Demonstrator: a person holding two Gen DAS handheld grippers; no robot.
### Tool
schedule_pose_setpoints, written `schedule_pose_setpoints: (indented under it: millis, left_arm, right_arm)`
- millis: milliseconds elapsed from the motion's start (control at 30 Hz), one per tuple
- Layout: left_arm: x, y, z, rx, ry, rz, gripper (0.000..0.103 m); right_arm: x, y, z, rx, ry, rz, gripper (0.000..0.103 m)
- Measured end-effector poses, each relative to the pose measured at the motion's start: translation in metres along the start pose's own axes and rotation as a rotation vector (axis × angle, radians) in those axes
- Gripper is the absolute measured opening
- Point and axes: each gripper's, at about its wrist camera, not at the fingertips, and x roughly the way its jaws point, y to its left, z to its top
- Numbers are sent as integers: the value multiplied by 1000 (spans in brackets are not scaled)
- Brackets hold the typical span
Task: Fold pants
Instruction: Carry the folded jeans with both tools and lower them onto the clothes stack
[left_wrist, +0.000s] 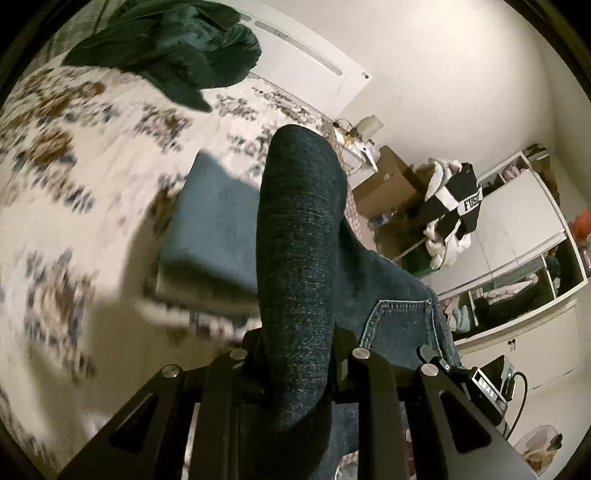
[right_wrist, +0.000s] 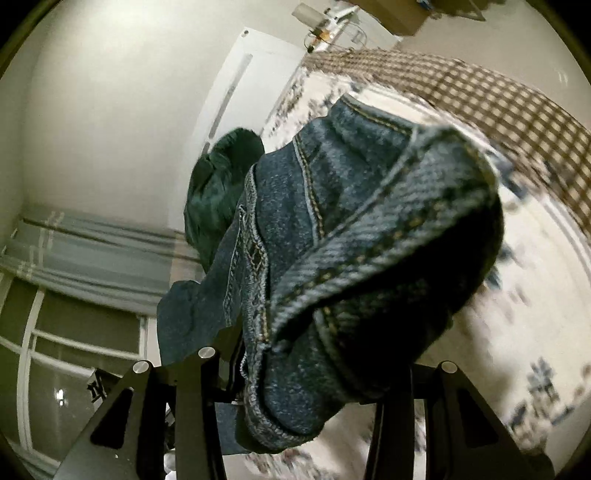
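Dark blue jeans (left_wrist: 299, 240) are held up above a floral bedspread (left_wrist: 74, 177). My left gripper (left_wrist: 295, 354) is shut on a fold of a leg, which rises in front of the camera; a back pocket (left_wrist: 399, 325) shows to its right. In the right wrist view my right gripper (right_wrist: 291, 373) is shut on the jeans (right_wrist: 351, 229) at the waistband and fly, and the bunched denim hides the fingertips. The jeans hang between the two grippers, off the bed.
A folded light blue garment (left_wrist: 210, 236) lies on the bed. A dark green garment (left_wrist: 173, 48) lies heaped near the white headboard (left_wrist: 314, 62). A checkered blanket (right_wrist: 498, 103), cardboard boxes (left_wrist: 384, 184), a clothes pile (left_wrist: 450, 214) and white cabinets (left_wrist: 524, 221) stand beyond.
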Motion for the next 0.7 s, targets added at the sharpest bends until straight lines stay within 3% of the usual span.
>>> schedule_pose_setpoints:
  millis: [133, 300, 500, 600, 700]
  left_arm:
    - [50, 23, 66, -6, 18, 4, 18]
    - [108, 67, 110, -48, 62, 33, 18]
    - [153, 128, 110, -123, 142, 82, 22]
    - [152, 140, 105, -156, 154, 74, 26]
    - [142, 140, 103, -173, 160, 59, 28]
  right_arm:
    - [72, 12, 45, 23, -16, -5, 45]
    - [158, 7, 76, 20, -1, -37, 45]
    - [226, -18, 89, 26, 63, -113, 46]
    - [227, -26, 87, 37, 120, -121, 53]
    - [215, -33, 88, 50, 136, -130, 53]
